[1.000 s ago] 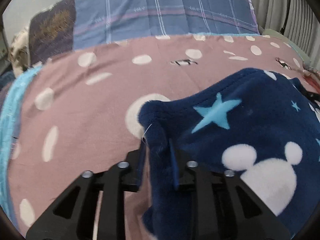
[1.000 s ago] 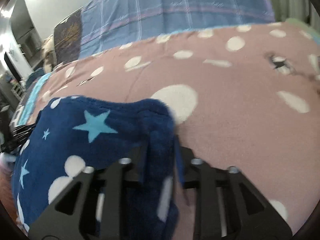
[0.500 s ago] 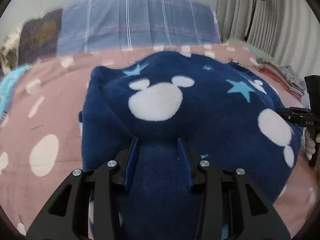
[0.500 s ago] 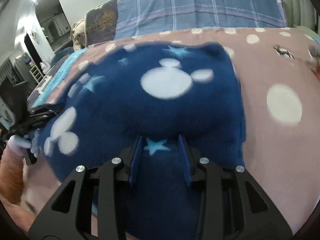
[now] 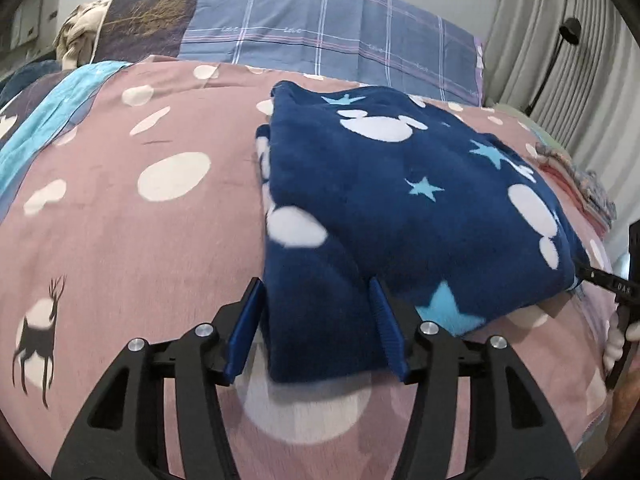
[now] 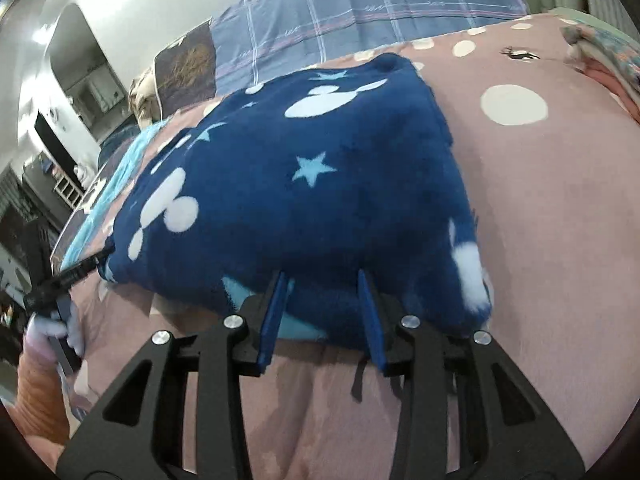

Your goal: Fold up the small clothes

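1. The fleece garment (image 5: 400, 208), navy with white blobs and pale blue stars, lies folded over on the bedspread (image 5: 140, 240), near the middle of the bed and a little to the right in my left view.
2. Left claw (image 5: 316, 320): jaws parted with the garment's near left corner between them. I cannot tell whether the blue pads bite the cloth or merely flank it. I read it as open.
3. Right claw (image 6: 322, 312): the same, jaws spread around the near right edge, cloth bulging between them, no visible pinch.
4. Handling, my guess: soft, thick, light pile. It will sag and drape, not hold a crease, and stacked layers may creep. Fleece on cotton should grip well enough. Nothing fragile.
5. Where to take hold: the near corners, catching every layer at the fold rather than the top ply alone.
6. Edges: the near hem overhangs slightly and looks lifted off the bed in the right view. The far edge sits short of the plaid pillow (image 5: 332, 36).
7. Room: open bedspread to the left and ahead. A pile of other clothes (image 5: 576, 184) sits close on the right, with curtains (image 5: 560, 60) beyond, so I'd work leftward.
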A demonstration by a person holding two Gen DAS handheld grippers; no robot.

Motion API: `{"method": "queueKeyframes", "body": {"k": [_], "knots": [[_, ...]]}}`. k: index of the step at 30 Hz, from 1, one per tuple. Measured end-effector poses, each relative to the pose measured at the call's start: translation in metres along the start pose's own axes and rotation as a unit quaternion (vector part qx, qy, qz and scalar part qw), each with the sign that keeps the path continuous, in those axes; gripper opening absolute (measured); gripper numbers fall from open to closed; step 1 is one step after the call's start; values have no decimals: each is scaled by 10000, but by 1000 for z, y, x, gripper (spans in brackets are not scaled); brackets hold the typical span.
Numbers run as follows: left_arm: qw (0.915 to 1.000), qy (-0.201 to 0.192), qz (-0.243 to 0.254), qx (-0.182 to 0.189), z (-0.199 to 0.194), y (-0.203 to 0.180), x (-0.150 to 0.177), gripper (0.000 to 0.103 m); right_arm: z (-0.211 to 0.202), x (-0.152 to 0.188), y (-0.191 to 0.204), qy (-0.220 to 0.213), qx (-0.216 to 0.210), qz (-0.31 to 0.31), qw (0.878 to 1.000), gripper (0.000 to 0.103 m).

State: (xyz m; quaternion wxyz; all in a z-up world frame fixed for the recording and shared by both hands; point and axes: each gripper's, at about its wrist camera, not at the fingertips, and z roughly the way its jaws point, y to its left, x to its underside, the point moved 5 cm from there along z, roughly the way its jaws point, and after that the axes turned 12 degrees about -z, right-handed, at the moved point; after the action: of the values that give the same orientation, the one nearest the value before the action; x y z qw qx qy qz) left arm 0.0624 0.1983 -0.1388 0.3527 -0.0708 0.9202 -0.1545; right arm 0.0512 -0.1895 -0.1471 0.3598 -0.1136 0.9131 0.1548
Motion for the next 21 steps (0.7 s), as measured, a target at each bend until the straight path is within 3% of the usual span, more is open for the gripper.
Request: {"method": "queueKeyframes", "body": {"k": [5,9,13,15,21], "knots": [[9999,-101,27,19,-24,0,5,53,-25,6,2,-204,-38,81,9998,40],[9989,-412,-118,165,-47,-12,-3,51,-47,8,-17,-416,215,260,9986,42],[9939,-650,689,570,-66,-75,-11,50,-61,3,-48,-520,496,632,9954,39],[9888,-566,1117,811,-62,-113,-9,50,-65,-2,-65,-515,722,655,9939,27],[9604,78,2312,1552,-12,-245,13,50,-50,-29,-113,-291,781,624,9946,22]]}}
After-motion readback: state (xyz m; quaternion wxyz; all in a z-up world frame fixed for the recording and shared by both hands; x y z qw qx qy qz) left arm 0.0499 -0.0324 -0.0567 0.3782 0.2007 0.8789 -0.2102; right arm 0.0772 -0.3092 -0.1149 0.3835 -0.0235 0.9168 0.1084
